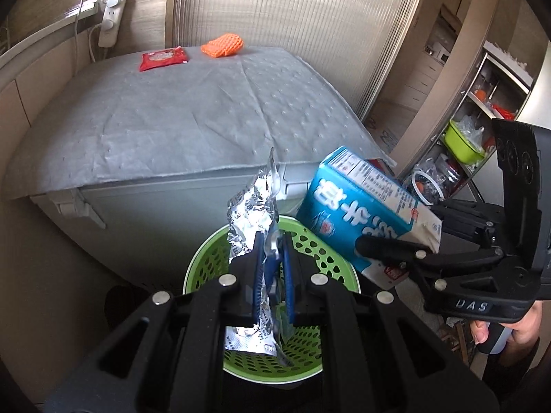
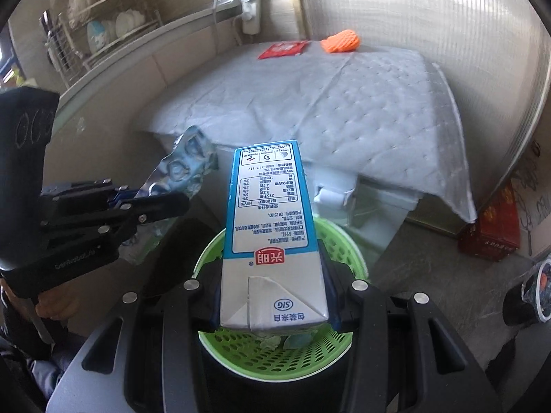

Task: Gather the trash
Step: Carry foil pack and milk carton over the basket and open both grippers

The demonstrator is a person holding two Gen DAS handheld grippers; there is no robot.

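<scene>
My left gripper (image 1: 272, 258) is shut on a crumpled silver blister pack (image 1: 249, 206), held over a green perforated basket (image 1: 310, 251). In the right wrist view the same left gripper (image 2: 155, 203) and blister pack (image 2: 187, 165) appear at the left. My right gripper (image 2: 272, 272) is shut on a blue and white milk carton (image 2: 268, 206), which points away over the green basket (image 2: 344, 241). From the left wrist view the carton (image 1: 365, 203) sits tilted in the right gripper (image 1: 389, 251) beside the basket's right rim. A red packet (image 1: 163, 58) and an orange mesh sleeve (image 1: 224, 45) lie at the table's far edge.
A grey padded cloth (image 1: 179, 120) covers the table. A power strip (image 1: 112, 17) hangs on the wall behind it. A metal shelf with a green tub (image 1: 463, 144) stands right. A dish rack (image 2: 96, 34) is at back left, a red box (image 2: 492, 230) on the floor right.
</scene>
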